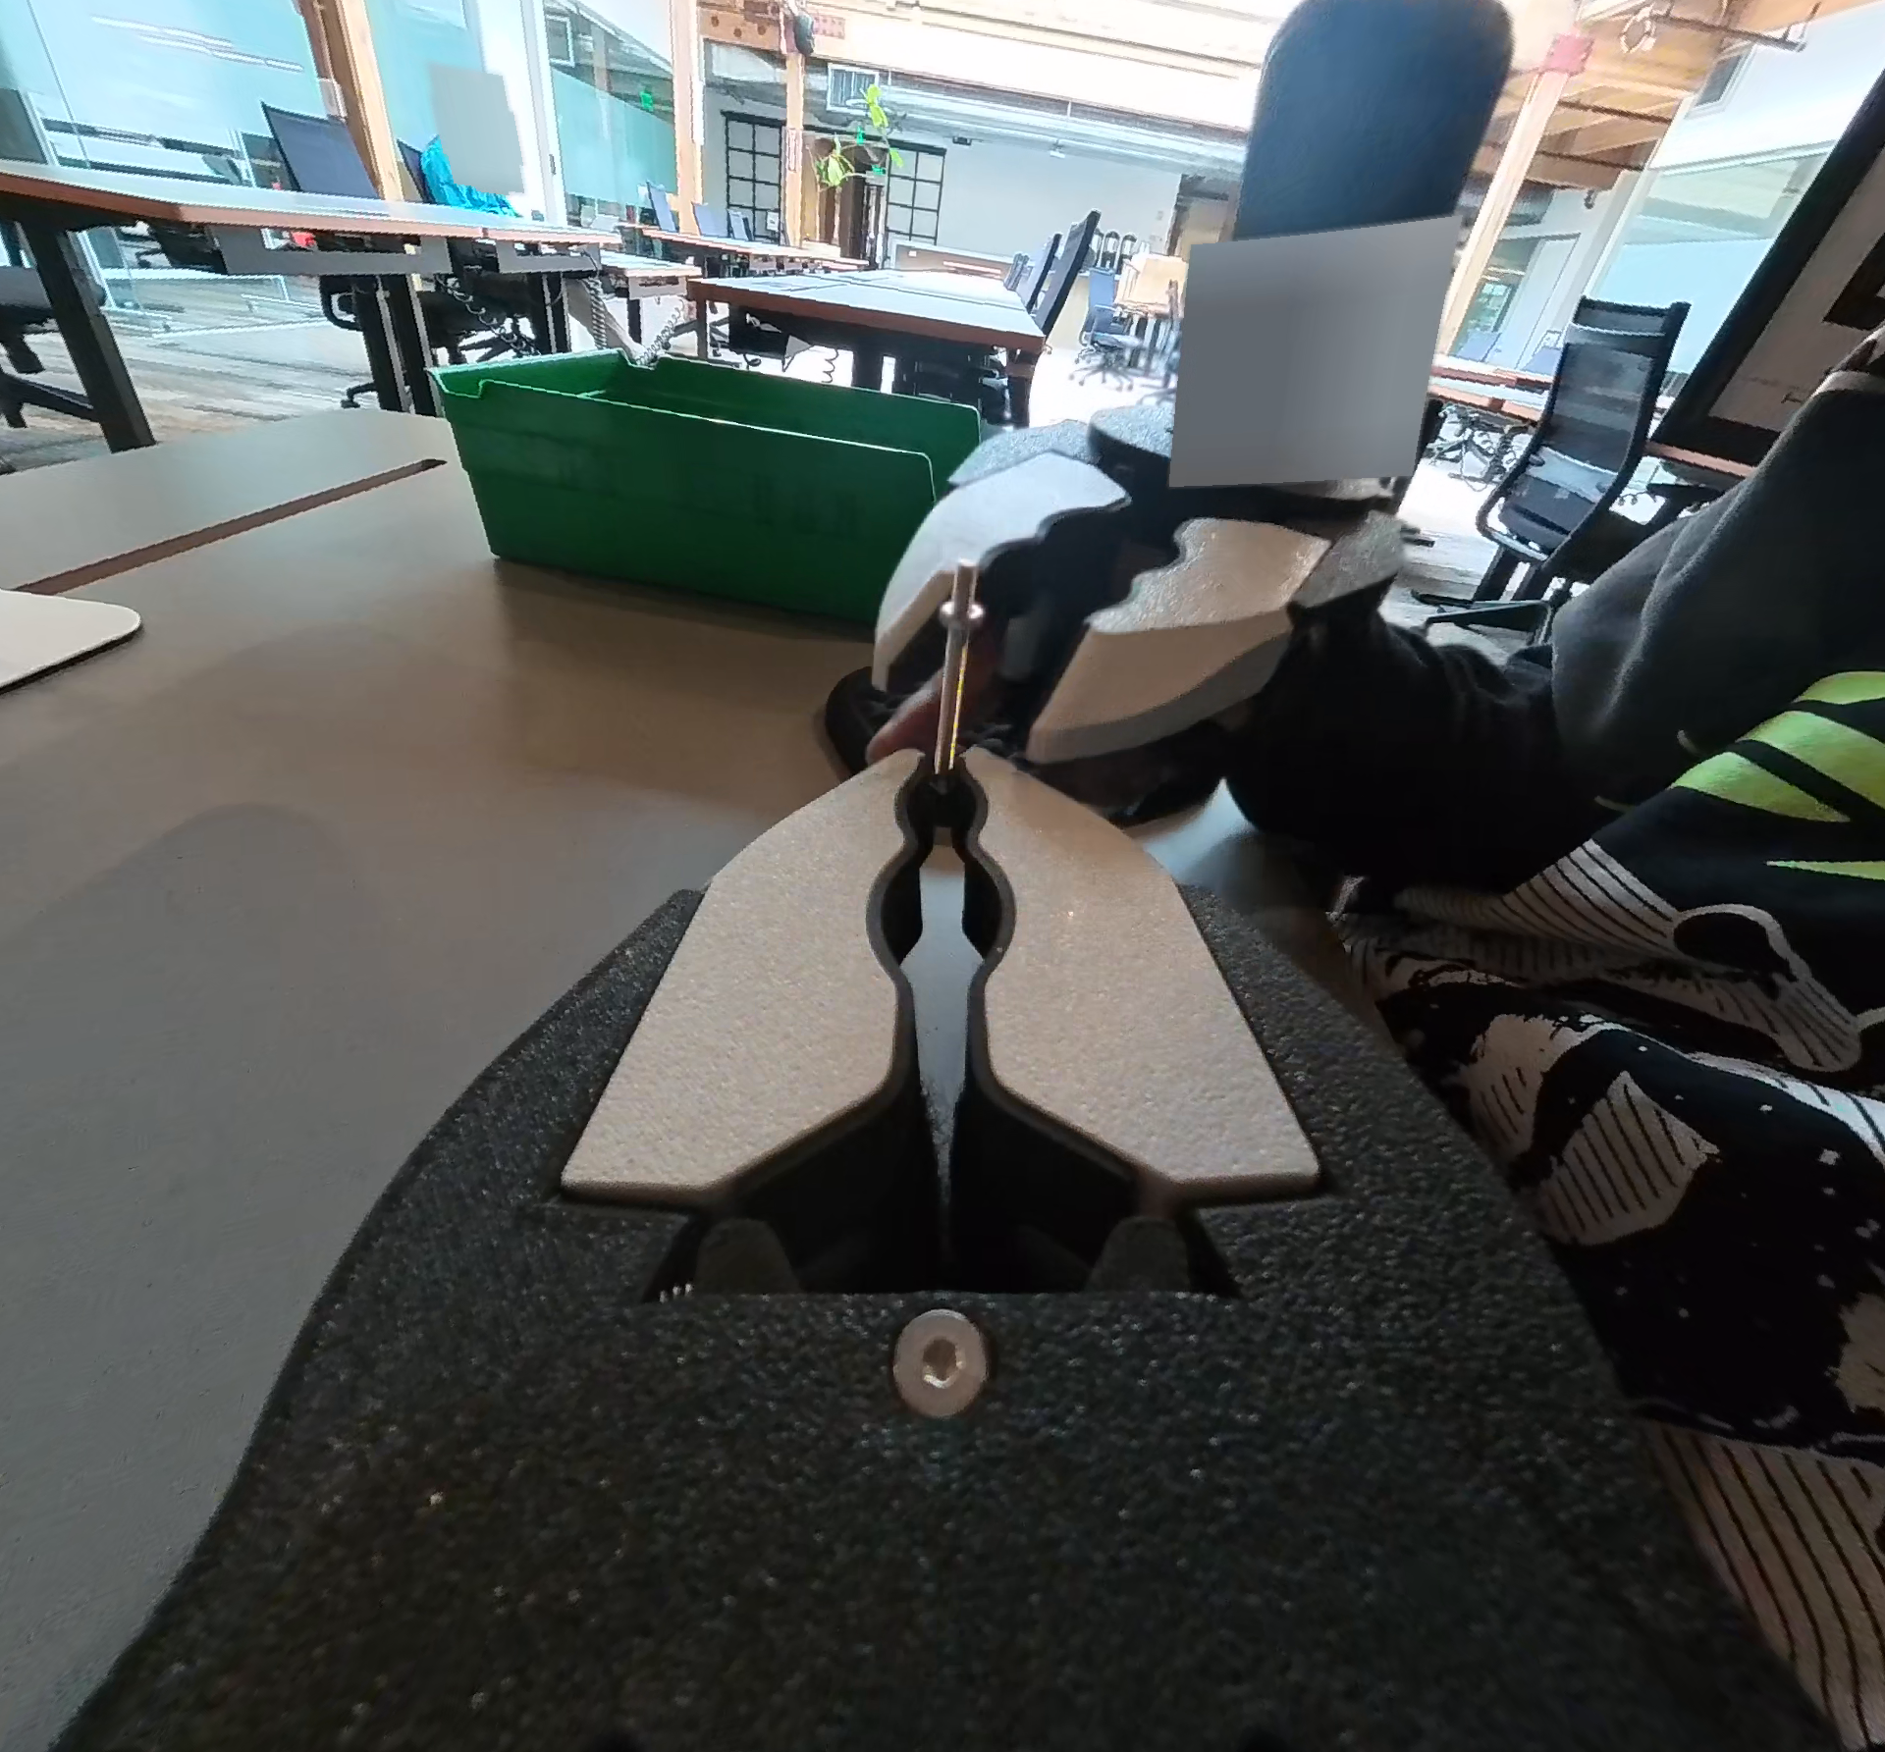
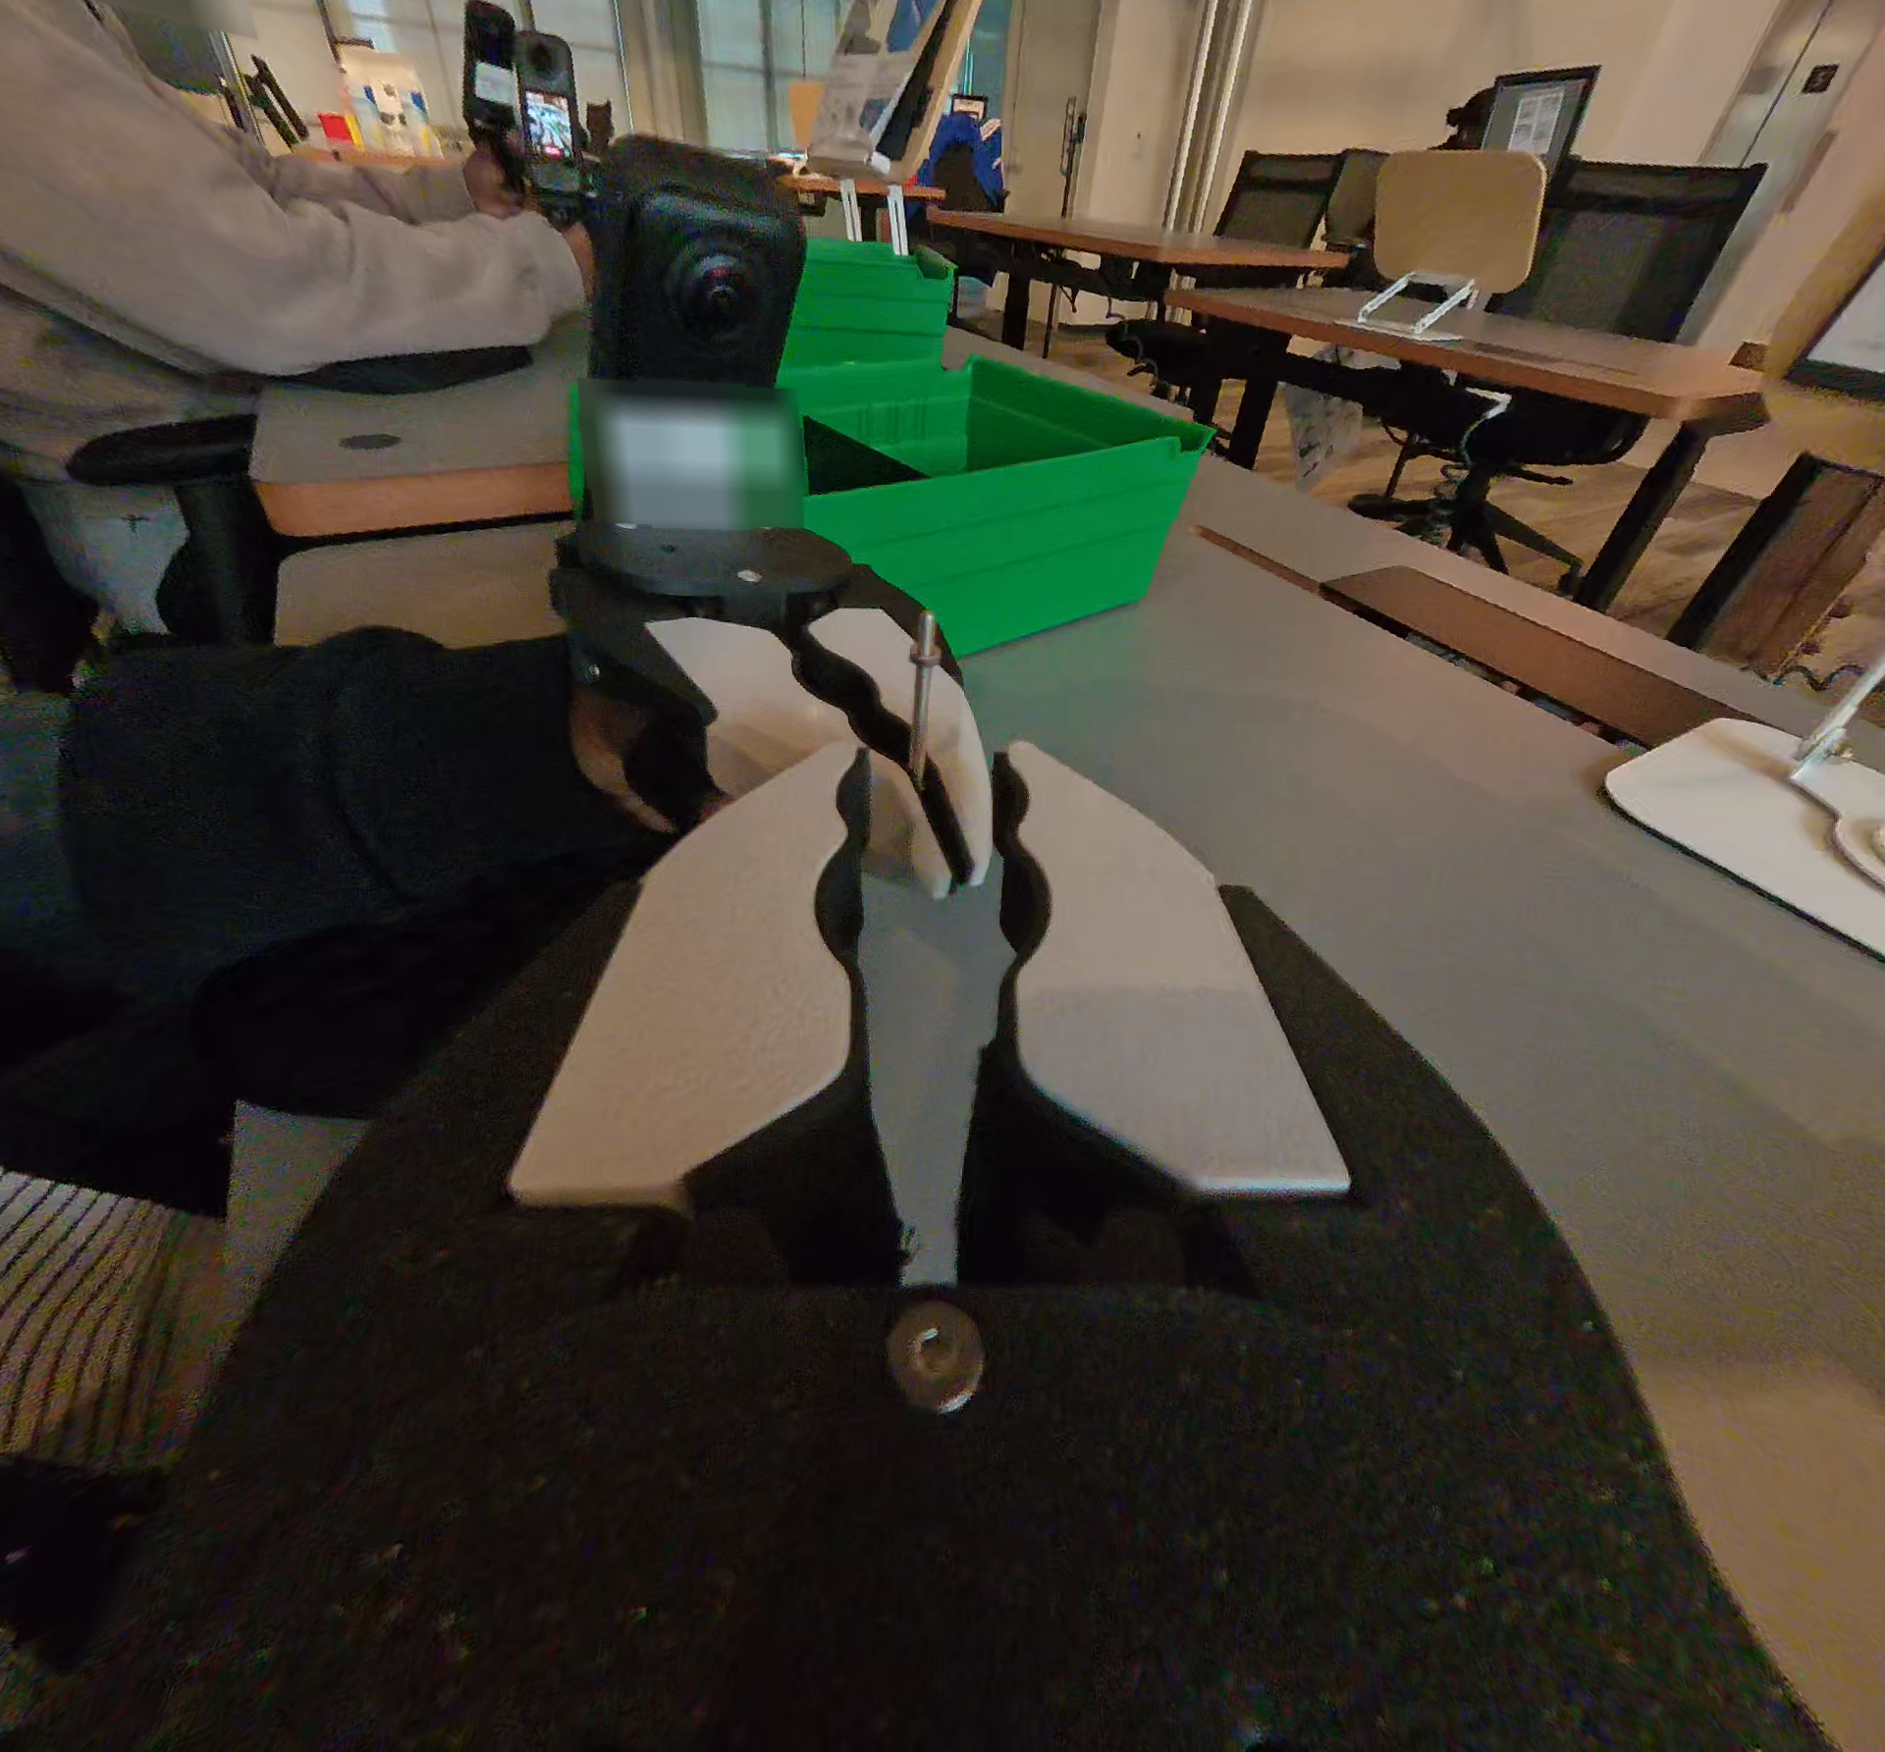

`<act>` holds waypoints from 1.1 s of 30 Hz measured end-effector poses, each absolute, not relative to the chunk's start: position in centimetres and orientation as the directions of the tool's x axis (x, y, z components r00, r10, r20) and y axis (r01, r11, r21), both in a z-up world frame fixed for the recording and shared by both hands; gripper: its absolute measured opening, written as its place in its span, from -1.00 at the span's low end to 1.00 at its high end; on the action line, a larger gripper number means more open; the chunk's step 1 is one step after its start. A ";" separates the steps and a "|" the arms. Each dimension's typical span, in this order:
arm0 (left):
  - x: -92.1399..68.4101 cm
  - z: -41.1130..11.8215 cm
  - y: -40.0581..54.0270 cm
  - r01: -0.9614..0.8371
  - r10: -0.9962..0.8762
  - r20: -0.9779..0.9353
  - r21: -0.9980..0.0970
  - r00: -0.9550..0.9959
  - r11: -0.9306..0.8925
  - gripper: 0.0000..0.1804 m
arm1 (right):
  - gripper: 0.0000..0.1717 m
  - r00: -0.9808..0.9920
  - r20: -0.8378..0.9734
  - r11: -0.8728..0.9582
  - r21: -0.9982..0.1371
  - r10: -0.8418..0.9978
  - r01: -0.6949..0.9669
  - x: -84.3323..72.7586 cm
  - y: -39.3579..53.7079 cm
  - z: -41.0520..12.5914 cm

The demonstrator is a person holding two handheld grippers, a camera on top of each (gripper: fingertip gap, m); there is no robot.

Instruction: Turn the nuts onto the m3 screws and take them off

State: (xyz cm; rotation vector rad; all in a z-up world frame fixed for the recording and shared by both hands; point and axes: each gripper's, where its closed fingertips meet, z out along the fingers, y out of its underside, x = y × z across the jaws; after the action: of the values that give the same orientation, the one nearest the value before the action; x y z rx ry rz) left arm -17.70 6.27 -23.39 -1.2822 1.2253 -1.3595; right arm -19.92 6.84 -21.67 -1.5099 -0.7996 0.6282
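Steel glinted at the tip of the left gripper [image 1: 944, 770], where a thin screw [image 1: 955, 683] stood upright, its lower end pinched between the two closed fingertips. A small nut [image 1: 962, 615] sat high on the shaft, just below the top end. The pale fingers [image 1: 775, 969] of this gripper met at the tip, with only their wavy inner cut-outs leaving gaps farther back.

Seen from the right wrist, the same screw [image 2: 920, 699] rose from the left gripper's closed tips, the nut [image 2: 924, 660] near its top. The right gripper [image 2: 930, 765] stood with its fingers apart and gripped nothing; grey tabletop showed through the gap between them. The tips of the left gripper reached into that gap from the far side, so the screw stood just beyond the right gripper's fingertips and between their lines, touching neither pad.

From the left wrist, the right gripper [image 1: 1030, 643] appeared on the far side of the screw, tilted and open, a dark-sleeved arm [image 1: 1428, 744] behind it to the right.

Both grippers hovered low over a grey table [image 1: 357, 785]. A green bin [image 1: 704, 479] sat on the far part of the table, beyond the grippers. A white flat base [image 2: 1734, 816] lay at the table's right edge in the right wrist view.
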 end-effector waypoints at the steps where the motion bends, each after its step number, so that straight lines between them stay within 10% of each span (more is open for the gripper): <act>1: -17.7 -23.4 6.3 -0.029 -0.987 0.134 -0.991 -0.083 -0.132 -0.98 | -0.77 0.607 0.071 -0.004 -0.993 0.791 0.121 -20.2 6.9 -21.7; 14: -17.7 -23.2 5.9 -0.020 -0.988 0.116 -0.993 -0.101 -0.115 -0.97 | -0.99 0.593 0.060 -0.008 -0.994 0.803 0.111 -20.9 7.0 -20.9; 25: -17.6 -23.2 7.1 -0.021 -0.993 0.117 -0.993 -0.002 -0.117 -0.32 | -0.99 0.760 0.021 -0.098 -0.989 0.649 0.111 -10.5 9.5 -15.1; 33: -17.5 -23.3 7.0 -0.032 -0.996 0.087 -0.996 0.015 -0.088 -0.26 | -0.98 0.968 0.124 -0.649 -0.722 0.220 0.240 15.2 15.0 -17.3</act>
State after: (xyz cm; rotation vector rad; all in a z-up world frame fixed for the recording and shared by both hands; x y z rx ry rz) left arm -17.48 7.04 -23.26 -1.3041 1.1808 -1.2478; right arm 15.21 15.04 -17.28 -2.2978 -0.3210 -0.0322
